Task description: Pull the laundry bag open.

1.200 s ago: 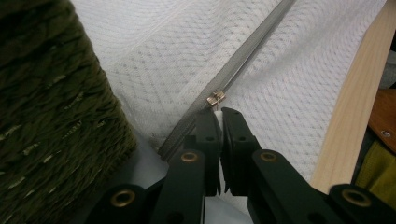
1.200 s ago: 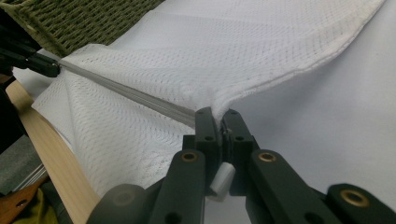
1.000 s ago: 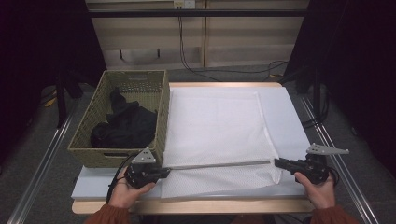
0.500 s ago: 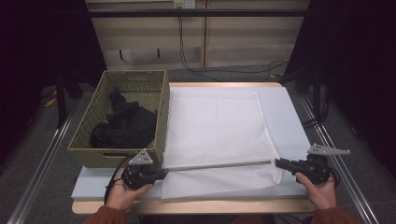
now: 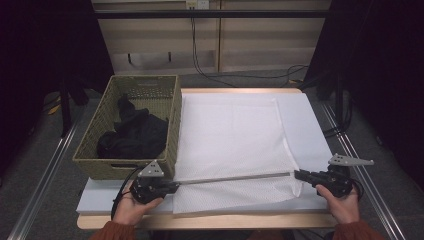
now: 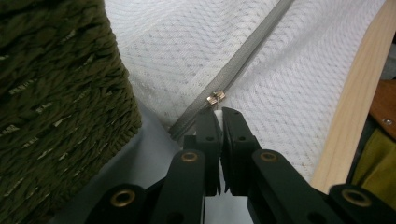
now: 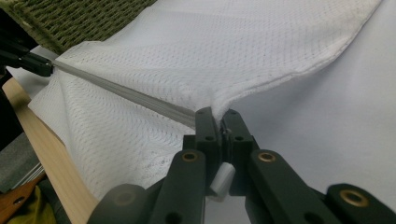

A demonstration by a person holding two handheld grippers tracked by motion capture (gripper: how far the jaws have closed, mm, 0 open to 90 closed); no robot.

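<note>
A white mesh fabric cover (image 5: 232, 135) lies spread on the table, with a grey zipper (image 5: 235, 177) running taut across its near part. My left gripper (image 5: 172, 186) is shut on the fabric's left end, just behind the small metal zipper pull (image 6: 215, 98). In the left gripper view the black jaws (image 6: 219, 114) pinch white cloth. At the zipper's right end my right gripper (image 5: 298, 174) is shut on the fabric corner (image 7: 215, 111), which rises between the closed jaws. The zipper (image 7: 126, 93) stretches from there toward the other gripper (image 7: 35, 63).
An olive woven basket (image 5: 167, 125) holding dark clothing (image 5: 132, 135) stands at the table's left, close to my left gripper. The wooden table edge (image 5: 210, 220) runs along the front. A pale mat (image 5: 305, 125) lies under the fabric.
</note>
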